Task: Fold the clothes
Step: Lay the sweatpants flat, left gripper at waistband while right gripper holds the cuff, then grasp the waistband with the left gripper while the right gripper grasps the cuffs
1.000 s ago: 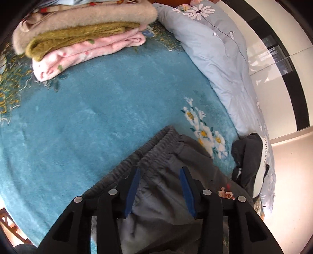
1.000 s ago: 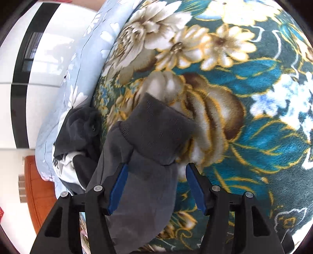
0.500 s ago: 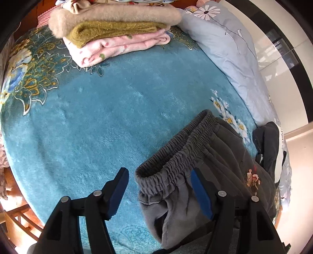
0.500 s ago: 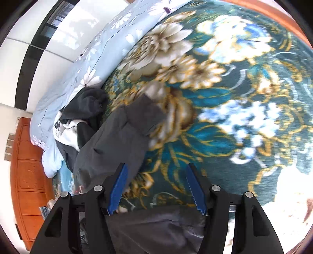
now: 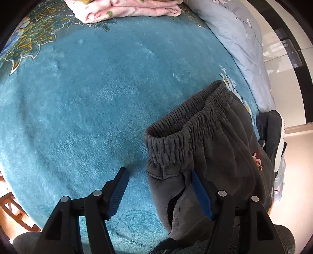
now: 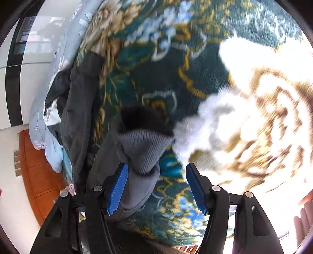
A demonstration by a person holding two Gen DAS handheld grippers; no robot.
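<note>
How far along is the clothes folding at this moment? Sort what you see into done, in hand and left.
Done: a folded pink garment lies at the far edge of the blanket.
In hand: grey sweatpants lie unfolded; the left claw stands open at the waistband, the right claw open around a ribbed cuff.
Left: folding the sweatpants, then the crumpled dark garment beside them.

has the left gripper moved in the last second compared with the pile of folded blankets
Yes. The left gripper has pulled back toward the bed's near edge: the folded blankets have slid toward the frame's top edge, and its jaws opened off the grey pants.
</note>
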